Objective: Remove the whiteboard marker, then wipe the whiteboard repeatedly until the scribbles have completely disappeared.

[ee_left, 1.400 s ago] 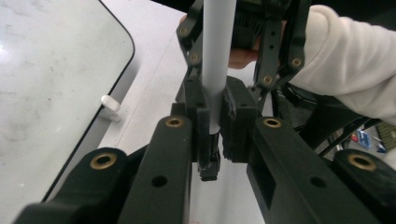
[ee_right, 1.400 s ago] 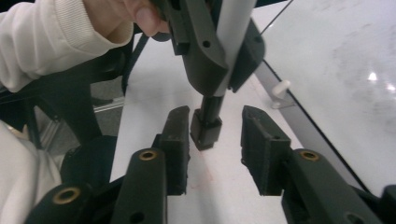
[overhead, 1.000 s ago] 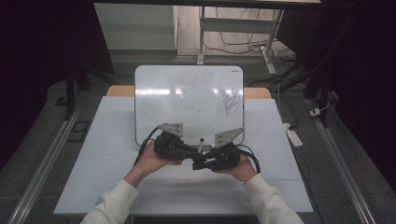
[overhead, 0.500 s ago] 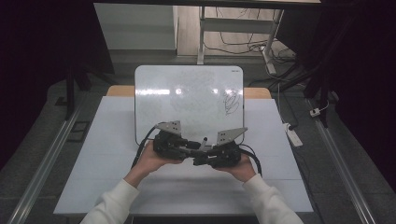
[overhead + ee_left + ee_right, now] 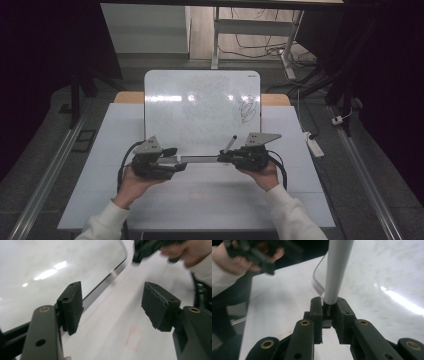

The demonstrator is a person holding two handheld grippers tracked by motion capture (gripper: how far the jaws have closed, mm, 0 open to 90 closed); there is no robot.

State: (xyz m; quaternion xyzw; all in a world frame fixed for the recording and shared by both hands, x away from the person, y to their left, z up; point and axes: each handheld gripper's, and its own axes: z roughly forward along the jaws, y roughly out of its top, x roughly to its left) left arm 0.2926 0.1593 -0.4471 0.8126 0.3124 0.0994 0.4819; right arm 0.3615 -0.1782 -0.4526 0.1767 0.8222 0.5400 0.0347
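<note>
My right gripper is shut on the end of a light grey stick, perhaps a marker, which points left toward the other hand. It appears as a grey bar along the whiteboard's lower edge. My left gripper has just been opening its jaws and stands open with nothing between them. The stick's blurred far end lies beyond its pads. A whiteboard with a black scribble lies flat on the white table.
A thin dark rod sticks up beside the right gripper. A white power strip lies off the table's right edge on the floor. Metal rails run along both sides. Cables trail from both grippers over the near part of the table.
The two grippers were close together at the table's middle. The left one has opened, let go of the stick and moved left. The right one has shifted slightly right, still gripping.
</note>
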